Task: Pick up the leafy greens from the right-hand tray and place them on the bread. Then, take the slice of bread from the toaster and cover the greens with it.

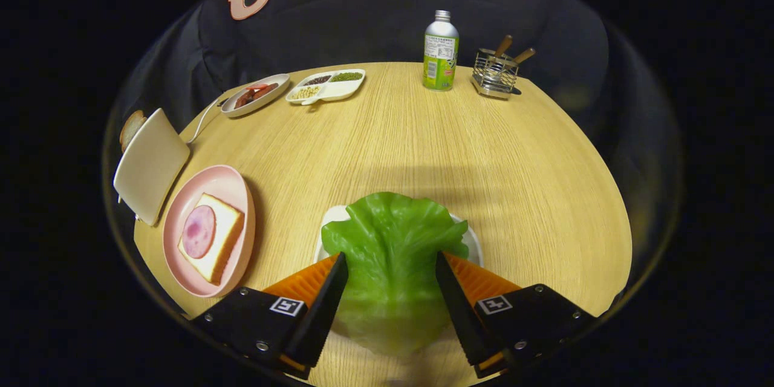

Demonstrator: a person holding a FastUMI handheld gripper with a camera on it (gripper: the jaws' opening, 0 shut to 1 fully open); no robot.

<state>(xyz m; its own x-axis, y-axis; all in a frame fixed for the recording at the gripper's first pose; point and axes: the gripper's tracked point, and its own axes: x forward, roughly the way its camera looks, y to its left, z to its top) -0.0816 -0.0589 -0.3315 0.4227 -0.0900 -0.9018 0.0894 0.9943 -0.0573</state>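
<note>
Lettuce leaf (392, 254) lay between the spread fingers of the hand-held gripper (392, 261); limp and slick, it could slip from a shallow pinch.

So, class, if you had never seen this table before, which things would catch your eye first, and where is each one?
First the big green lettuce leaf, lying on a white tray between the open gripper fingers, which flank it without clearly pressing. Next, off to the fingers' left, a pink plate holding a bread slice topped with a round of ham. Far beyond, a green-labelled bottle stands upright beside a wire holder.
</note>
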